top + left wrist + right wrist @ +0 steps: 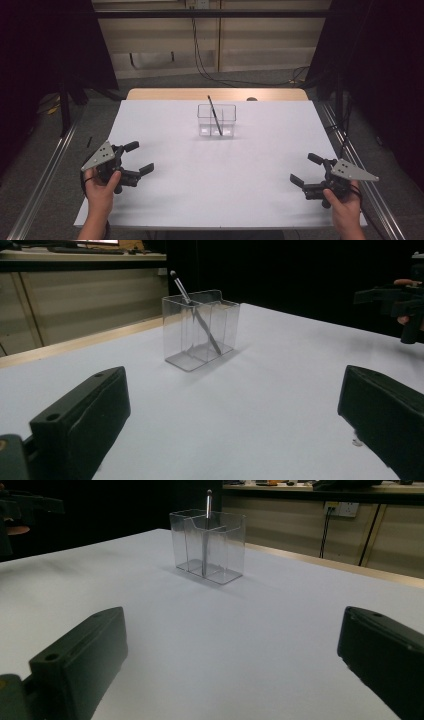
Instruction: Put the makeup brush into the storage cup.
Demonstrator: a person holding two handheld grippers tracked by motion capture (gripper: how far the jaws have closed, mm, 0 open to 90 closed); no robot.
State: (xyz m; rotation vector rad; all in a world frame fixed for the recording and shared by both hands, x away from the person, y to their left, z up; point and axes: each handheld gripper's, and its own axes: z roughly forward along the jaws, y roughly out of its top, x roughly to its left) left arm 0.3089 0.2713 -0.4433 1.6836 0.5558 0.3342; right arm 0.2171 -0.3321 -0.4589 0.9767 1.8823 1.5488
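Observation:
A clear plastic box (pixel 216 120) (pixel 200 330) (pixel 209 546) with two compartments stands at the far middle of the white table (pixel 215 170). A dark pen (pixel 214 115) (pixel 195 315) (pixel 206 535) leans inside it, its tip sticking out above the rim. My left gripper (pixel 139 157) (pixel 235 425) rests open near the table's front left, nothing between its jaws. At the front right, my right gripper (pixel 304 169) (pixel 232 665) is open too, with its jaws wide apart and nothing in them. Both point toward the box from a distance.
Behind the table runs a wooden strip (pixel 215 94), then a pale wall with hanging cables (pixel 200 60). Metal rails (pixel 45 170) flank the table on both sides. Dark curtains stand at left and right.

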